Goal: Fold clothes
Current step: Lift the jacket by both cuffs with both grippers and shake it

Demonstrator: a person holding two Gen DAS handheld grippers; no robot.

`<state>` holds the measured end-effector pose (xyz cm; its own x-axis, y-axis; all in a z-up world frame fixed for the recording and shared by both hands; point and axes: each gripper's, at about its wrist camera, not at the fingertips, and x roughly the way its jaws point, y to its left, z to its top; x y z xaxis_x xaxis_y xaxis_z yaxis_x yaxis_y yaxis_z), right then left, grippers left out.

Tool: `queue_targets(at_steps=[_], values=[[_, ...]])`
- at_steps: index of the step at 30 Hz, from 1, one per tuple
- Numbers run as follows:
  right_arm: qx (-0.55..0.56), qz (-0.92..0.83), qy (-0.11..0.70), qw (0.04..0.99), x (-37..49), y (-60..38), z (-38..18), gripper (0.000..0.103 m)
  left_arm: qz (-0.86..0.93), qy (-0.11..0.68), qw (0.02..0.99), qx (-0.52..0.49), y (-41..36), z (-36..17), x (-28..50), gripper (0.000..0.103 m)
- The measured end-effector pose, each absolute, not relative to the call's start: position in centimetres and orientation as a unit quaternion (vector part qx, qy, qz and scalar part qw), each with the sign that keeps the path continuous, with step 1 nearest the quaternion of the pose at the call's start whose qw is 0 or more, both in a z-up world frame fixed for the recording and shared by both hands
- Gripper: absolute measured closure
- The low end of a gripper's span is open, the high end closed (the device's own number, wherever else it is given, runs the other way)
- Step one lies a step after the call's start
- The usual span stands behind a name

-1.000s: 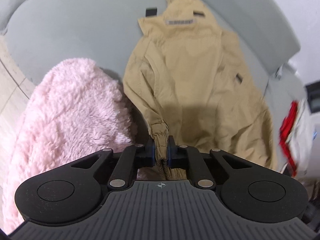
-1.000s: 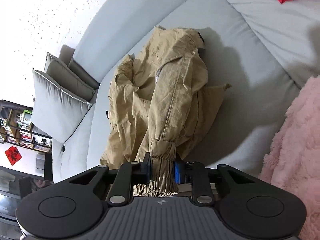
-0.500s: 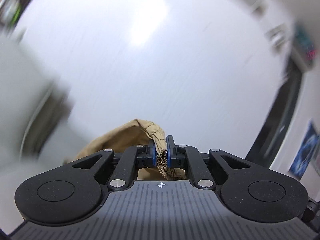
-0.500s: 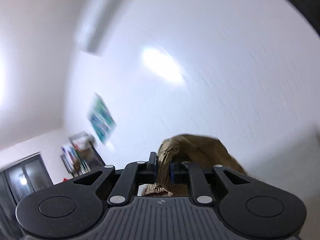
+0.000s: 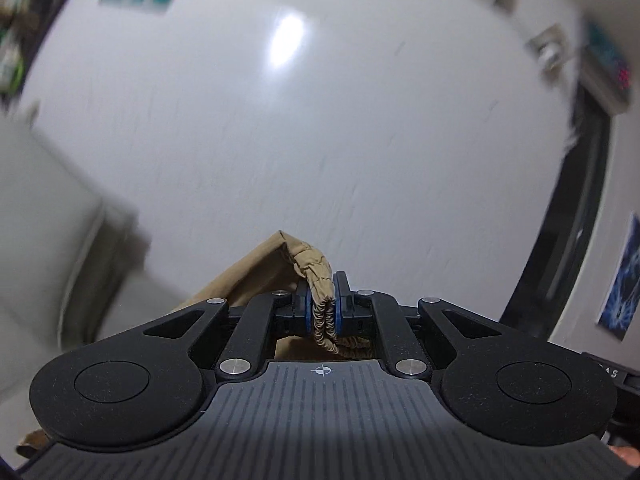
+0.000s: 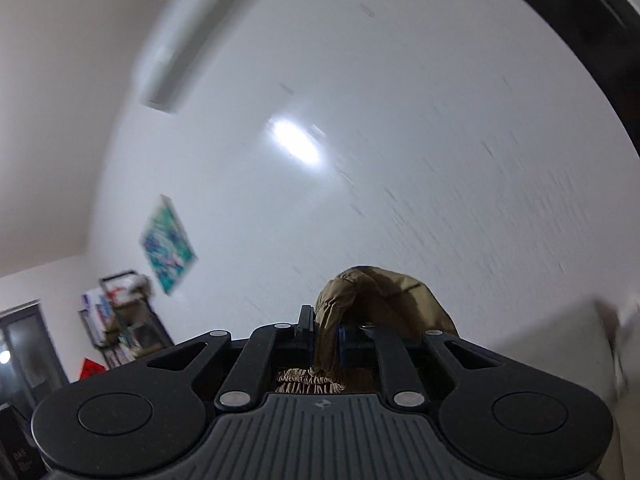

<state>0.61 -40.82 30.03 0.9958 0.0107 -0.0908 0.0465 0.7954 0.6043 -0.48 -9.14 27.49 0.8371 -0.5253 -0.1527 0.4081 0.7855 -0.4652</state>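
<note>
While tilted toward the ceiling, left gripper (image 5: 323, 308) and right gripper (image 6: 325, 336) each pinch a khaki jacket (image 5: 256, 276) cuff (gathered, elastic-ribbed).

A white ceiling (image 5: 360, 140) fills both views, with a bright light (image 6: 296, 144) near the centre. A teal picture (image 6: 168, 244) hangs at middle left, shelves (image 6: 124, 320) below it, an air conditioner (image 6: 192, 36) at upper left.

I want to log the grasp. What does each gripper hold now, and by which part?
Both hold the tan jacket by its elastic cuffs: the left gripper is shut on one gathered cuff, the right gripper on the other cuff.
</note>
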Motion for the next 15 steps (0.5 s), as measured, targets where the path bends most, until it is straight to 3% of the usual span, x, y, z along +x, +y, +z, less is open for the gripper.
queue_targets(at_steps=[3,7,13,15], values=[[0.313,-0.045,0.076,0.946,6.0,-42.4,27.6,0.091,-0.235,0.174,0.939,-0.182,-12.2,24.8,5.9,0.093],[0.261,-0.071,0.058,0.961,11.4,-43.0,29.3,0.091,-0.228,0.147,0.948,-0.166,-15.3,26.2,10.3,0.093],[0.161,-0.038,-0.070,0.984,5.1,-39.5,37.1,0.091,-0.265,0.006,0.954,-0.142,-14.5,32.1,7.4,0.092],[0.156,-0.045,-0.063,0.985,2.9,-38.9,35.3,0.091,-0.271,-0.004,0.953,-0.132,-14.4,30.9,6.2,0.092]])
